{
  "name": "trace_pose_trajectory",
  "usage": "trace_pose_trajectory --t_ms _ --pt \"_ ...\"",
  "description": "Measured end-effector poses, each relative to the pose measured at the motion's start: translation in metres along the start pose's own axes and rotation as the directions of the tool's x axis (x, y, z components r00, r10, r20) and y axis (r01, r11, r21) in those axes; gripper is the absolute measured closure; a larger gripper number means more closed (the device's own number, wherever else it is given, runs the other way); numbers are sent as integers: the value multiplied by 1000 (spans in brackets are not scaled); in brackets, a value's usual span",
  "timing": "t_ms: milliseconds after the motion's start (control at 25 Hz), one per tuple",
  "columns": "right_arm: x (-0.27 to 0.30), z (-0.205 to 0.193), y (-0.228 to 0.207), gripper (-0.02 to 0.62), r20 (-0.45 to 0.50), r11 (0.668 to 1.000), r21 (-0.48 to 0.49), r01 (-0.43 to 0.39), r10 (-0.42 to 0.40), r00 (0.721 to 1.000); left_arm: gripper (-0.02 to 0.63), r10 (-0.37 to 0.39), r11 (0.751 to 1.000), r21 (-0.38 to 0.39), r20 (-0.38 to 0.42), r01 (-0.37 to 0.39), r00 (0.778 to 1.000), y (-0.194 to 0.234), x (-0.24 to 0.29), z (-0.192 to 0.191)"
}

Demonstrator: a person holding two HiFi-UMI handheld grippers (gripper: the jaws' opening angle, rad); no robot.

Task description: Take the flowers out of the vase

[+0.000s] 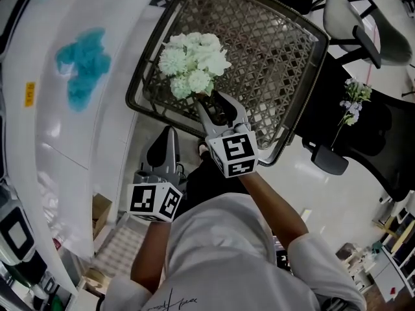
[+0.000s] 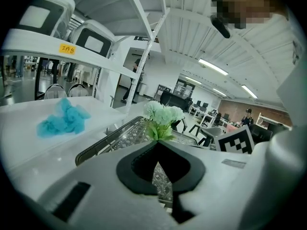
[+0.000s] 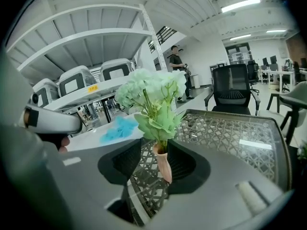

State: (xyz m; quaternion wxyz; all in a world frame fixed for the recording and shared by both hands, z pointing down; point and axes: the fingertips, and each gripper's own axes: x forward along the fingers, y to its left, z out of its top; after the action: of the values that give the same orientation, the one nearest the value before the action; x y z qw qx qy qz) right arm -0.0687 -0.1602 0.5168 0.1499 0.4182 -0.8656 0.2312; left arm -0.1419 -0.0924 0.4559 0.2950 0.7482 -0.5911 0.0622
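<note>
You held your right gripper (image 1: 218, 107) out over the near edge of the dark-framed table with a woven lattice top (image 1: 285, 50), angled down a little. Its jaws stood apart with the small, slim pinkish vase (image 3: 164, 166) upright between them. The vase sat close against the right jaw with a clear gap on its left side, so the pads were not clamped on it. The bunch of pale green and white artificial flowers (image 1: 193, 62) stood in that vase, not yet taken out. Its leafy stems rose from the vase's mouth, and the blooms spread above and beyond the jaw tips. Vase and flowers were on the left part of the table, close to its near edge.

Your left gripper (image 2: 156, 146) hung nearer to you and left of the right one, short of the table's edge. Its jaws were closed tip to tip with nothing between them, and they pointed toward the flowers.

Farther left, a crumpled bright blue wad of cloth-like material (image 1: 83, 63) lay on the white shelf surface (image 1: 130, 31). To the right of the table, a sprig of purple and white flowers (image 1: 353, 99) showed against a black office chair (image 1: 369, 141).
</note>
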Motion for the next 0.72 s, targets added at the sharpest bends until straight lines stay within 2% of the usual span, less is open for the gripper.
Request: trace_pose_trajectory --t_ms 720 --pt "31 -7 -16 408 -15 1000 -2 23 -23 1000 604 9 1000 -25 -50 -10 999 15 14 -13"
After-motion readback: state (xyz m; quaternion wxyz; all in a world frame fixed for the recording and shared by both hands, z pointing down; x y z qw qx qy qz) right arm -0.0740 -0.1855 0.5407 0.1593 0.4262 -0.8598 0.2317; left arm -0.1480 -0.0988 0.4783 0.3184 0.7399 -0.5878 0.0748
